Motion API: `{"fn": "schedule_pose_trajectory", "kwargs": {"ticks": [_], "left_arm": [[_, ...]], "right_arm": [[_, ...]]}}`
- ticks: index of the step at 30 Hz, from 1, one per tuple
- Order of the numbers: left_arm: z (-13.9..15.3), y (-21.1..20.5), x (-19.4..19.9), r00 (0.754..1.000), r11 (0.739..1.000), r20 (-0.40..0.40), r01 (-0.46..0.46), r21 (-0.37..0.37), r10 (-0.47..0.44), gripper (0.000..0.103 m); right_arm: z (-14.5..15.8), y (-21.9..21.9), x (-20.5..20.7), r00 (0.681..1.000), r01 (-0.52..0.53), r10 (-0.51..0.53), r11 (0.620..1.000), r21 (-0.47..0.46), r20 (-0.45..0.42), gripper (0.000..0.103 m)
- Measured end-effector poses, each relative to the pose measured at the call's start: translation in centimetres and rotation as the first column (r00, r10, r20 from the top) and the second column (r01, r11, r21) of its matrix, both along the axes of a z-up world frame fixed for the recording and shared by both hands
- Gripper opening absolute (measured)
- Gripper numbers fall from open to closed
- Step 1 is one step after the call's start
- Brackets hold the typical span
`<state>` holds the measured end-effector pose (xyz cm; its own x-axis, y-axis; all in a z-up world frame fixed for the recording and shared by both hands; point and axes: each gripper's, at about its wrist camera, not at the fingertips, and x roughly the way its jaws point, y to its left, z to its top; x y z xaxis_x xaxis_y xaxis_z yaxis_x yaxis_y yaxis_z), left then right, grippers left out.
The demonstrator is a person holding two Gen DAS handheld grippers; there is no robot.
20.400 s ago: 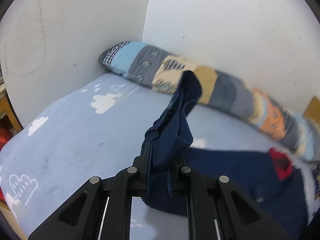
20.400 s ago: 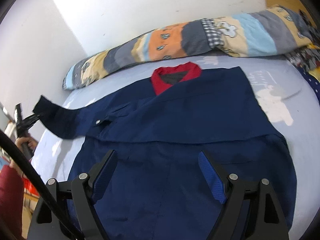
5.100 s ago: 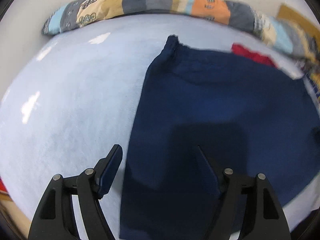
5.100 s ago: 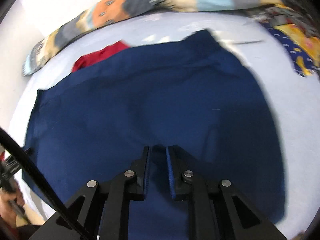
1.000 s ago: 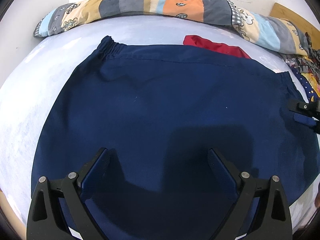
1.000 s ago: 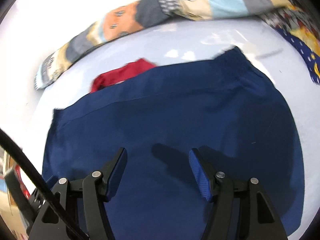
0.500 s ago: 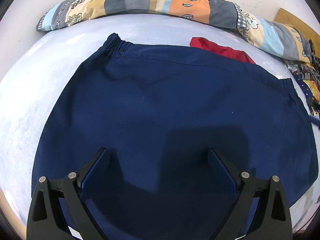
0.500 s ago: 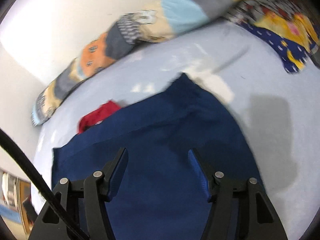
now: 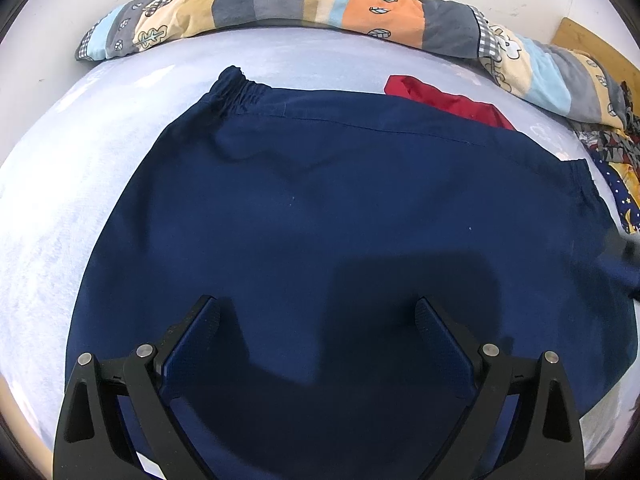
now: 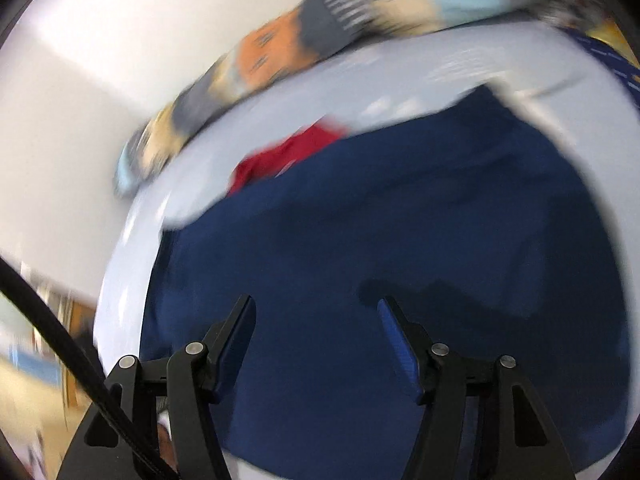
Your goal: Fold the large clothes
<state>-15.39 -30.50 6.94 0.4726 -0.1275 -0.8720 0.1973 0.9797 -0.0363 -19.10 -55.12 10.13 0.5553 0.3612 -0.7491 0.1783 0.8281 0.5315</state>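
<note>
Fingers (image 9: 208, 320) of left gripper (image 9: 316, 318) spread wide, nothing between them, hovering over near hem of navy garment (image 9: 344, 216). Same pose as half a second ago; view barely shifted, garment slightly larger in frame. Right gripper (image 10: 316, 316) also spread apart and empty, blue pads (image 10: 394, 334) visible. Right wrist view heavily motion-blurred and tilted now, versus a sharper view half a second ago aimed further right across the bed. Swung back over the garment, which fills most of the frame again. Garment lying flat on pale blue sheet (image 9: 60, 184), elastic cuffs at far left and far right corners, red collar (image 9: 448, 98) poking out beyond far edge. Patchwork bolster (image 9: 304, 4) along wall behind. Blurred dark shape at right edge of left view, can't tell what.
</note>
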Motion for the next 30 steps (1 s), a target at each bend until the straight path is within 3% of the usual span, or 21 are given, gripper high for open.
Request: {"fn": "schedule_pose_trajectory", "kwargs": {"ticks": [2,4,6,8,12,17,20,24,27,30], "left_arm": [[0.0,0.0,0.0,1.000,1.000,0.000,0.003,0.001,-0.003,0.098],[0.0,0.0,0.0,1.000,1.000,0.001,0.002,0.002,-0.002,0.098],[-0.1,0.0,0.0,1.000,1.000,0.000,0.003,0.008,-0.003,0.098],[0.0,0.2,0.0,1.000,1.000,0.000,0.002,0.007,-0.002,0.098],[0.1,0.4,0.1,1.000,1.000,-0.001,-0.006,-0.004,0.006,0.098],[0.3,-0.1,-0.1,1.000,1.000,0.000,0.005,-0.009,-0.005,0.098],[0.2,-0.5,-0.3,1.000,1.000,0.008,0.018,0.005,-0.018,0.098],[-0.1,-0.8,-0.4,1.000,1.000,0.010,0.021,0.017,-0.021,0.098],[0.0,-1.0,-0.4,1.000,0.999,0.010,0.026,0.018,-0.027,0.098],[0.1,-1.1,-0.5,1.000,1.000,0.010,0.027,0.016,-0.027,0.098]], "right_arm": [[-0.7,3.5,0.4,0.996,-0.090,0.090,0.996,-0.019,-0.014,0.068],[-2.3,5.8,0.8,0.987,-0.154,0.155,0.988,0.022,-0.039,0.069],[-4.1,6.5,0.9,0.986,-0.145,0.147,0.989,0.036,-0.079,0.070],[-4.0,6.1,0.9,0.985,-0.146,0.149,0.989,0.038,-0.084,0.069],[-1.9,3.2,0.2,0.997,-0.065,0.068,0.992,0.108,-0.031,0.069],[0.6,-4.6,-3.4,0.993,0.114,-0.116,0.986,0.125,0.016,0.069],[0.6,-9.5,-6.8,0.968,0.245,-0.249,0.958,0.148,0.010,0.069],[-0.3,-14.5,-12.1,0.907,0.420,-0.421,0.895,0.151,-0.026,0.069],[-1.6,-16.5,-15.9,0.851,0.524,-0.520,0.836,0.162,-0.067,0.069],[-2.7,-17.0,-18.9,0.821,0.570,-0.563,0.796,0.203,-0.098,0.069]]}}
